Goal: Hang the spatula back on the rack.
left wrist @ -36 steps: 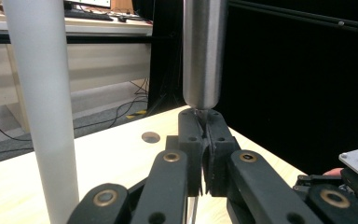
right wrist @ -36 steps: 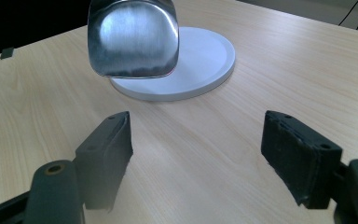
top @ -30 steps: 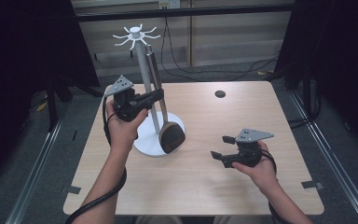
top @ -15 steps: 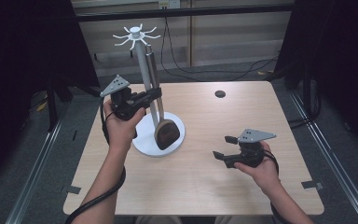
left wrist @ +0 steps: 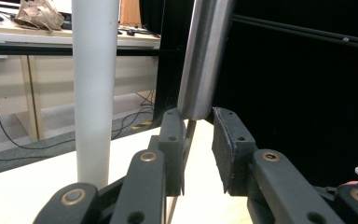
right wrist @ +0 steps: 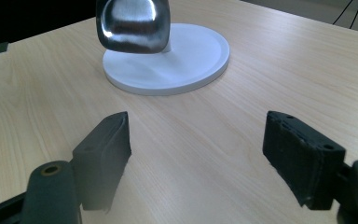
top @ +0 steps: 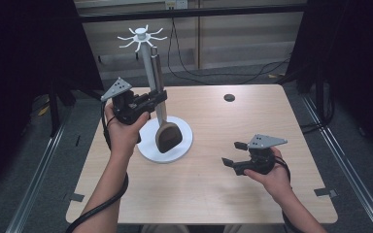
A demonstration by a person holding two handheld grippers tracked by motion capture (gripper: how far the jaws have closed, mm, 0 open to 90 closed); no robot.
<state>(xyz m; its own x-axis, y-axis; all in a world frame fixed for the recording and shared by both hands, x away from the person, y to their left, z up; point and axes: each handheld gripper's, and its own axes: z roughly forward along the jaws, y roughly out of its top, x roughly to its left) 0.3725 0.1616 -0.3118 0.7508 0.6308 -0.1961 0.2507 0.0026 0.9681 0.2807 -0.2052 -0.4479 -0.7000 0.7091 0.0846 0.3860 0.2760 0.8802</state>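
Observation:
A white stand has a pole (top: 148,68), hooks (top: 141,36) on top and a round base (top: 184,141). My left gripper (top: 161,95) is raised beside the pole and shut on a steel utensil's handle (left wrist: 205,56). In the left gripper view the pole (left wrist: 94,84) rises just left of my left gripper (left wrist: 198,140). The utensil's broad rounded head (top: 168,137) hangs over the base, and I cannot tell if it touches. At the table's right, my right gripper (top: 230,154) is open and holds nothing. From my right gripper (right wrist: 196,144) I see the head (right wrist: 133,23) and base (right wrist: 191,60) ahead.
A small black disc (top: 229,97) lies near the far edge of the wooden table (top: 209,194). Black cables (top: 189,73) trail on the floor behind the table. Dark curtains hang to both sides.
The left gripper has shifted slightly with the utensil, and the utensil's head has swung a little to the left over the base. The right gripper has barely moved.

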